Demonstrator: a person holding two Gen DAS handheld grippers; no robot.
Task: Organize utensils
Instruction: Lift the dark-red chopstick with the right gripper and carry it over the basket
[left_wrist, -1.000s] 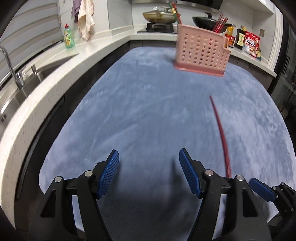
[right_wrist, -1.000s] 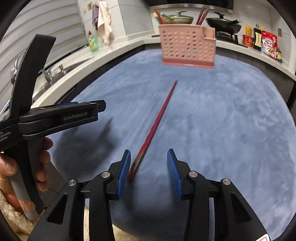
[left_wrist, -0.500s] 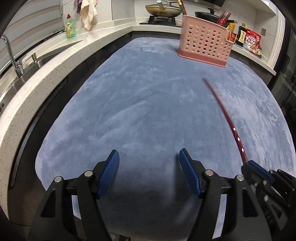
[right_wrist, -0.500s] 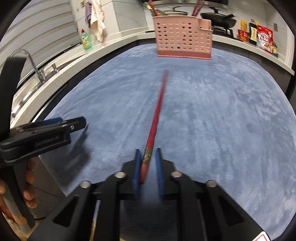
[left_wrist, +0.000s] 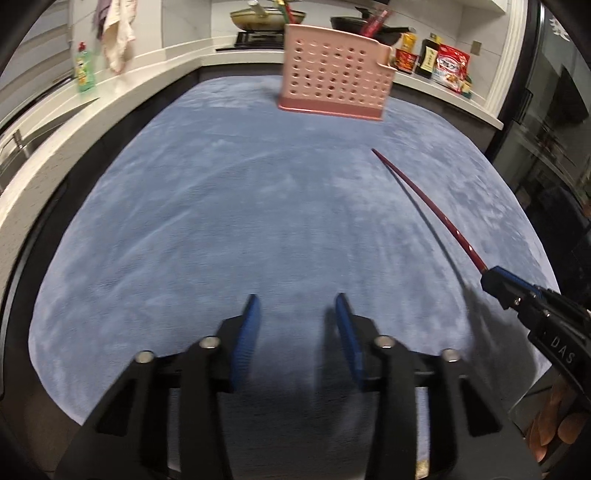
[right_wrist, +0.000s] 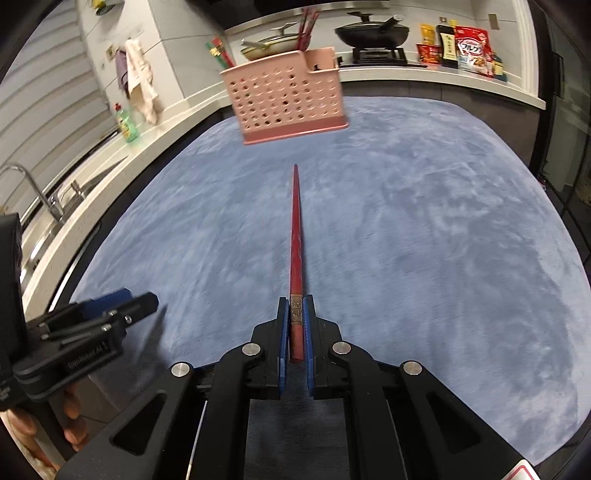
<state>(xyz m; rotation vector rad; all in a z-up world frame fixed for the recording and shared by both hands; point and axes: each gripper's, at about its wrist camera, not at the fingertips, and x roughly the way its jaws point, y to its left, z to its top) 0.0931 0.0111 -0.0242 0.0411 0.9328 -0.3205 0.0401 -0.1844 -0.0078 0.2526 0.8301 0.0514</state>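
Observation:
My right gripper is shut on the thick end of a red chopstick, held above the blue mat and pointing toward the pink perforated utensil holder at the far end. The holder has red chopsticks standing in its small side compartment. In the left wrist view the same chopstick slants up from the right gripper at the right edge, and the holder stands at the far end. My left gripper is partly open and empty, low over the near part of the mat.
The blue mat covers the table. A white counter with a sink and faucet runs along the left, with a green soap bottle. Pans, a stove and food packets line the back counter.
My right gripper closed on the red chopstick and lifted it off the mat, pointing at the holder. My left gripper's jaws narrowed but stay empty.

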